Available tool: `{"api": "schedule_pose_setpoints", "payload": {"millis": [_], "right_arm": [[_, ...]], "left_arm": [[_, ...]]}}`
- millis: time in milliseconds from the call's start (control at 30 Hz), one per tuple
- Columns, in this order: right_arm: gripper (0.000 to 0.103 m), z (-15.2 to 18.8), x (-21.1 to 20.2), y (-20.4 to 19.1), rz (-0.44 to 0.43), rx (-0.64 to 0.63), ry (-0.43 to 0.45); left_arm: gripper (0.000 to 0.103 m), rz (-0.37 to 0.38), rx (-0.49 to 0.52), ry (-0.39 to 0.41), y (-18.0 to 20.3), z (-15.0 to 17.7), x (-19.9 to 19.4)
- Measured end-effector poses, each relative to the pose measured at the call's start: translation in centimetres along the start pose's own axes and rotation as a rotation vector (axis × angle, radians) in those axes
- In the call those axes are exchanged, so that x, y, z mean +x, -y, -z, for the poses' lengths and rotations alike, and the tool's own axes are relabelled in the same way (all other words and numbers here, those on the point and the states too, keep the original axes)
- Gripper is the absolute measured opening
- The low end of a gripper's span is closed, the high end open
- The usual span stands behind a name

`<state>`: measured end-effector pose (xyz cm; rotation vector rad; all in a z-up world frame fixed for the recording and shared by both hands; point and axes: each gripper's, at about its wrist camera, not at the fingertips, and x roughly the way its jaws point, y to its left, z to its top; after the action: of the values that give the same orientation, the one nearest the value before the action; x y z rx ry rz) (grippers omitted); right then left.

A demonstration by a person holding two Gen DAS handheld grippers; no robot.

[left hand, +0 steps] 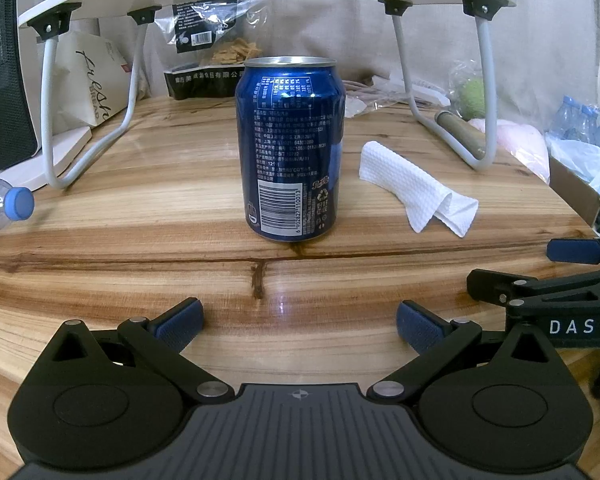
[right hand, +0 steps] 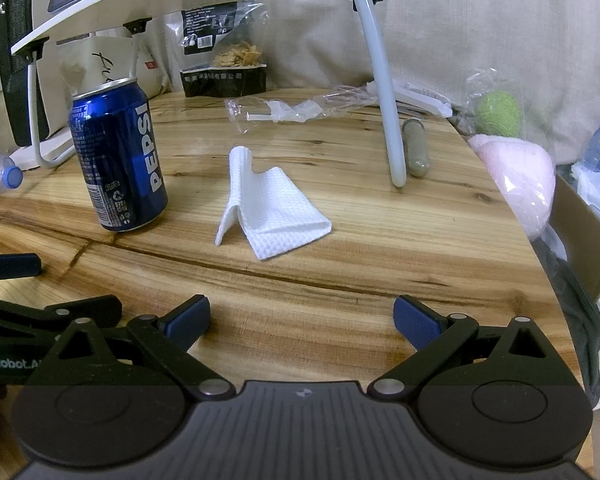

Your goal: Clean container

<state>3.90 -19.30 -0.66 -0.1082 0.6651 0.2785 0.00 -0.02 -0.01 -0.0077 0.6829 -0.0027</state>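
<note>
Both grippers, left gripper (left hand: 300, 326) and right gripper (right hand: 302, 322), hover spread wide and empty. Upright blue Pepsi can (left hand: 291, 148) stands mid-table, folded white paper towel (left hand: 416, 190) just right. Glossy wooden table (left hand: 140, 216) is cluttered at the far edge.

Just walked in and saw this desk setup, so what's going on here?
Nothing is being handled yet. A person holds two tools over a wooden table: the left hand-held gripper faces an upright blue Pepsi can, and the right hand-held gripper faces a folded white paper towel lying beside the can. Both stand open and empty, short of either item. The can looks set to be wiped, but no cleaning has begun.
</note>
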Motion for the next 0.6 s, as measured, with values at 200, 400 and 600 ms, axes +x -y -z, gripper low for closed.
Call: {"api": "schedule_pose_setpoints", "payload": {"millis": [200, 400, 600], "right_arm": [[0.103, 0.14, -0.07, 0.05, 0.002, 0.0, 0.0], [0.103, -0.22, -0.09, -0.34, -0.001, 0.003, -0.003], [0.103, -0.32, -0.07, -0.13, 0.0, 0.003, -0.003]], "left_arm": [[0.103, -0.004, 0.004, -0.001, 0.25, 0.1, 0.05], [0.103, 0.003, -0.004, -0.001, -0.06, 0.06, 0.04], [0.103, 0.003, -0.004, -0.001, -0.05, 0.02, 0.13]]}}
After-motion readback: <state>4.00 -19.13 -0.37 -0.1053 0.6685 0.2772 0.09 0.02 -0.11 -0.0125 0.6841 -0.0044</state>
